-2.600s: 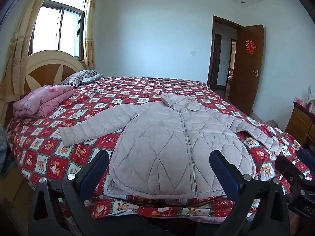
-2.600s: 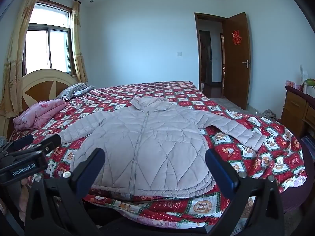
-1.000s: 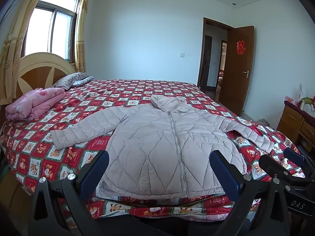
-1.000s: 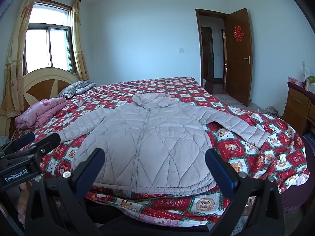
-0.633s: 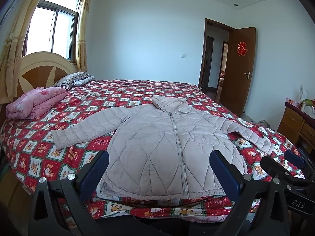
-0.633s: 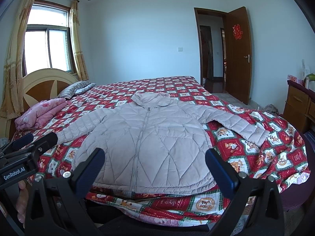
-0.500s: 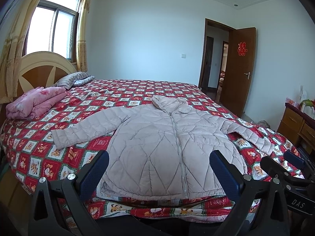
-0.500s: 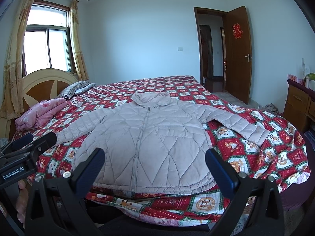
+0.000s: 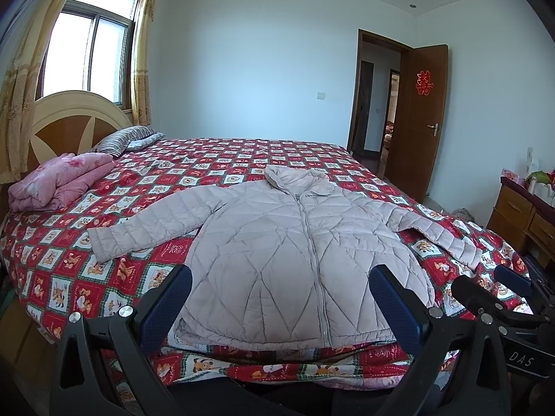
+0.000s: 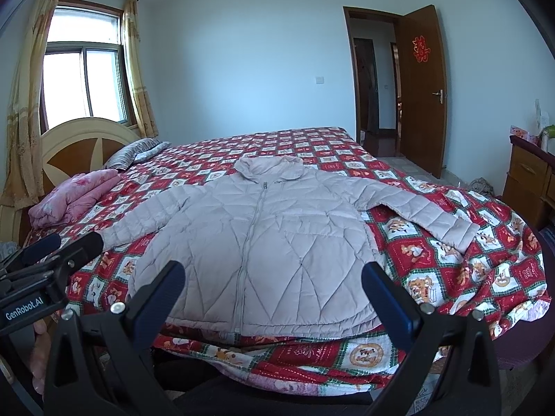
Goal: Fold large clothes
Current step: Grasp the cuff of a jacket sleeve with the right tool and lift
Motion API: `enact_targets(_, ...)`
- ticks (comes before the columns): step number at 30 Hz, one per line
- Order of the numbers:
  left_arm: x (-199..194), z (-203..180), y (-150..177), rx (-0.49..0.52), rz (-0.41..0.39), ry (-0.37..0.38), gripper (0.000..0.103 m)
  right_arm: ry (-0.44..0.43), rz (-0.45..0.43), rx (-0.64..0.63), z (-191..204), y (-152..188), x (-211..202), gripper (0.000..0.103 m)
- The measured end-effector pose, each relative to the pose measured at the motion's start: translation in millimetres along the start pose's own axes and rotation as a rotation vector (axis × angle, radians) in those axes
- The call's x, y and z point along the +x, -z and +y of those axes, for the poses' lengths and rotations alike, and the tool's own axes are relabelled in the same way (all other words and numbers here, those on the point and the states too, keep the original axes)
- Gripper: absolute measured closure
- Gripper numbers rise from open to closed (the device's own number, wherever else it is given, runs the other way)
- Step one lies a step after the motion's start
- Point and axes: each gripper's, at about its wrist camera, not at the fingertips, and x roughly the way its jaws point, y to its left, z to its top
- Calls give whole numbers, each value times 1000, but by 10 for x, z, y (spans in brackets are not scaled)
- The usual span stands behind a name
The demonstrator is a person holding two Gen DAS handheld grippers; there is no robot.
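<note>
Two sets of tongs hang wide apart and empty at the bottom of both frames: the left gripper (image 9: 281, 294), black-framed with blue pads, and its twin, the right gripper (image 10: 272, 289), each short of the bed's near edge and touching nothing. From the left wrist view the right gripper shows at the lower right; from the right wrist view the left one pokes in at the lower left.

Just beyond the fingertips lies the pale pinkish-grey quilted puffer jacket (image 9: 295, 253), zipped up, front side up, hem toward the bottom of the frame, collar toward the centre. One sleeve runs out to the left of the frame, the other to the right, both flat on the red-and-white checked cartoon-print bedspread (image 9: 52, 267).

My read: nothing is folded yet, so a sleeve comes first. Pinch it near the cuff, lift only enough to clear the padding, and carry it across the chest so it lands flat. Puffy fill springs back, so press the crease down. At the far left sits a folded pink quilt (image 9: 55, 180), well apart and no obstacle.
</note>
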Motion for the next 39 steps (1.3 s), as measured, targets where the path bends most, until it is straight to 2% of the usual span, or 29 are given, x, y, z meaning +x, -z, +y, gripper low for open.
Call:
enact_targets(4, 49, 33, -54, 19, -32, 13, 1, -40, 9, 20, -116, -42, 138, 0)
enact_targets(6, 119, 71, -112, 28, -72, -12, 1, -36, 29, 54, -321, -75, 339, 0)
enact_targets(10, 382, 155, -269, 41, -128, -66, 1, 127, 25, 143, -970, -113, 773, 0)
enact_targets(11, 486, 165, -309, 45, -138, -74, 1, 181, 39, 178, -1175, -103, 881, 0)
enact_targets(14, 858, 192, -409, 60, -145, -95, 1, 260, 105, 311, -1811, -31, 1158, 0)
enact_targets(16, 1156, 200, -454, 75, -121, -111, 1, 329, 154, 376, -2180, 6, 1304, 0)
enact_targets(20, 1805, 237, -494, 87, -62, -151, 1, 402, 201, 500, -2807, -3, 1478, 9)
enact_targets(24, 2433, 295, -468, 95, 6, -202, 1, 477, 211, 572, -3257, -78, 1588, 12)
enact_targets(28, 2950, 405, -379, 77, 87, -237, 1, 522, 238, 603, -3605, -101, 1773, 19)
enact_targets(30, 3156, 469, -325, 75, 117, -264, 1, 523, 258, 616, -3719, -80, 1852, 24)
enact_targets(31, 3250, 507, -305, 71, 131, -278, 1, 522, 269, 613, -3743, -69, 1887, 29)
enact_targets(33, 3406, 600, -273, 58, 156, -301, 1, 501, 300, 593, -3773, -32, 1990, 45)
enact_targets(34, 3465, 633, -262, 52, 166, -308, 1, 486, 321, 580, -3767, -16, 2034, 59)
enact_targets(37, 3602, 713, -256, 40, 183, -320, 1, 501, 322, 538, -3740, -51, 2041, 81)
enact_targets(39, 3655, 745, -266, 35, 188, -316, 1, 516, 315, 516, -3741, -99, 2020, 88)
